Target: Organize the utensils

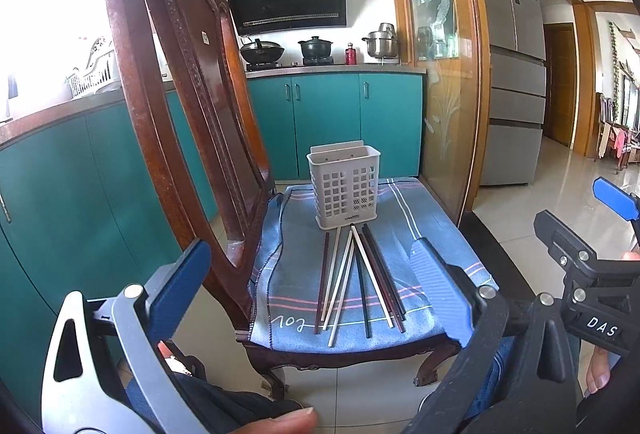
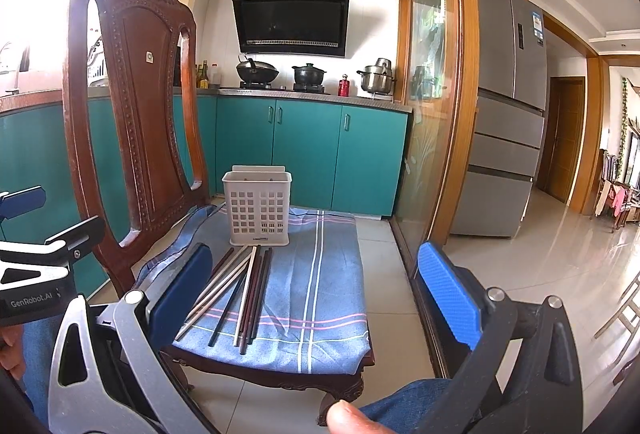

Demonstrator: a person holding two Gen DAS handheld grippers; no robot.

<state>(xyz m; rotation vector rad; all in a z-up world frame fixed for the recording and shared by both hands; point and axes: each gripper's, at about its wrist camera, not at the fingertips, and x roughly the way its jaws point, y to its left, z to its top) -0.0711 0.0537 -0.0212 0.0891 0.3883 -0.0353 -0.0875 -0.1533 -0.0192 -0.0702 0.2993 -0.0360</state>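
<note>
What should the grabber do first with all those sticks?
Probably lower the right tool onto one chopstick: both tools are open and empty, the chopsticks lie loose on the blue cloth, and the holder stands empty behind them.

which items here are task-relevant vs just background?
Job:
- chopsticks, loose on the cloth
- holder, upright behind them, no chopsticks in it
- left tool and right tool, both open

Background:
- cloth
- chair
- wok
- pots
- fridge
</note>
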